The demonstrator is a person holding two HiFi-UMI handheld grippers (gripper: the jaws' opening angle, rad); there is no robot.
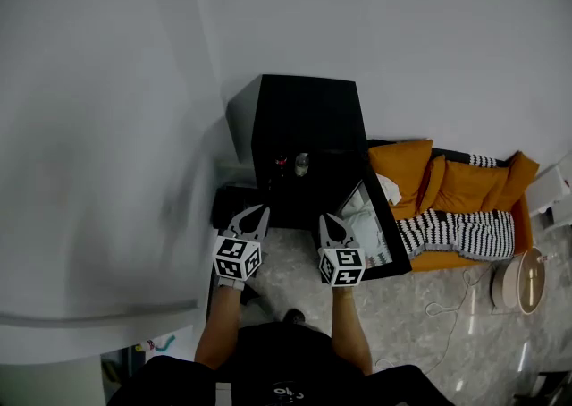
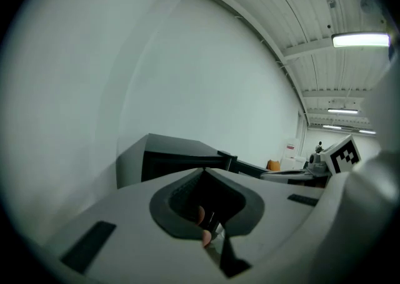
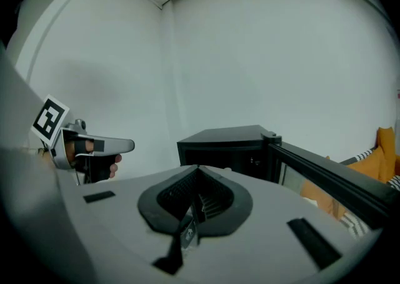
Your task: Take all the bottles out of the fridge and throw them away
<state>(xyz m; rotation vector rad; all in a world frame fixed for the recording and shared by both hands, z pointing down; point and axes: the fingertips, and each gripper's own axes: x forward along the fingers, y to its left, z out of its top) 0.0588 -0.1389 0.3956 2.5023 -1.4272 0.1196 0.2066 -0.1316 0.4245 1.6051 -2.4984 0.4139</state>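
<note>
Two bottles (image 1: 302,164) — dim, small — barely show inside the fridge (image 1: 304,109).

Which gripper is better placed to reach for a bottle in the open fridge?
Probably left. The left gripper points at the left side of the fridge, where the bottles stand; the right gripper sits beside the open door.

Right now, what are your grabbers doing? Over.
Left gripper and right gripper shut, empty. Fridge open, bottles inside. Nothing between grippers and fridge.
</note>
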